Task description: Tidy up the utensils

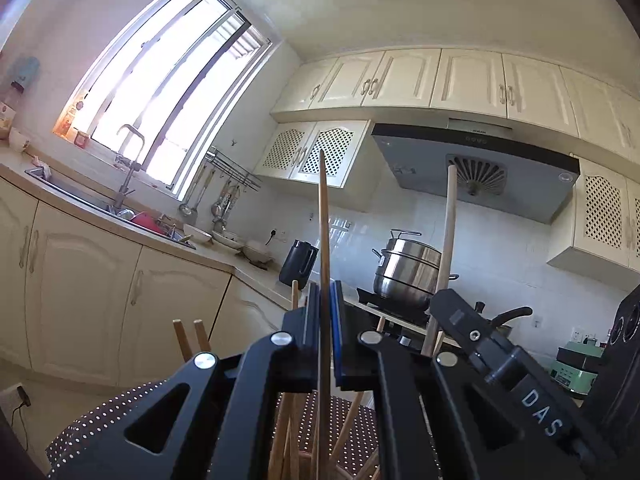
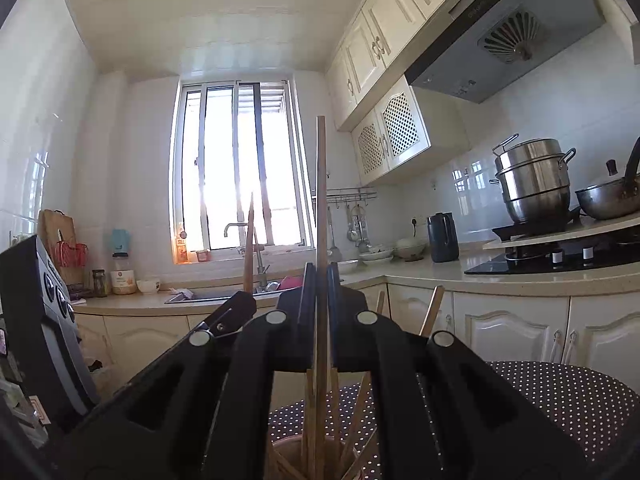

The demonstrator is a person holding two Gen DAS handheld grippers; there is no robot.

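My left gripper [image 1: 326,292] is shut on a thin wooden chopstick [image 1: 323,208] that stands upright, with its lower end among several chopsticks in a holder [image 1: 304,444] just below. My right gripper [image 2: 320,276] is shut on another upright chopstick [image 2: 320,184] above the same round holder [image 2: 288,450]. The two grippers are close side by side. In the left wrist view the right gripper [image 1: 450,300] shows on the right with its chopstick [image 1: 449,220]. In the right wrist view the left gripper [image 2: 240,306] shows on the left with its chopstick [image 2: 249,240].
The holder stands on a dark cloth with white dots [image 2: 552,404]. Beyond it are cream cabinets, a sink with a tap [image 2: 256,252] under the window, a black kettle [image 2: 442,238], and a steel steamer pot [image 2: 532,180] on the stove to the right.
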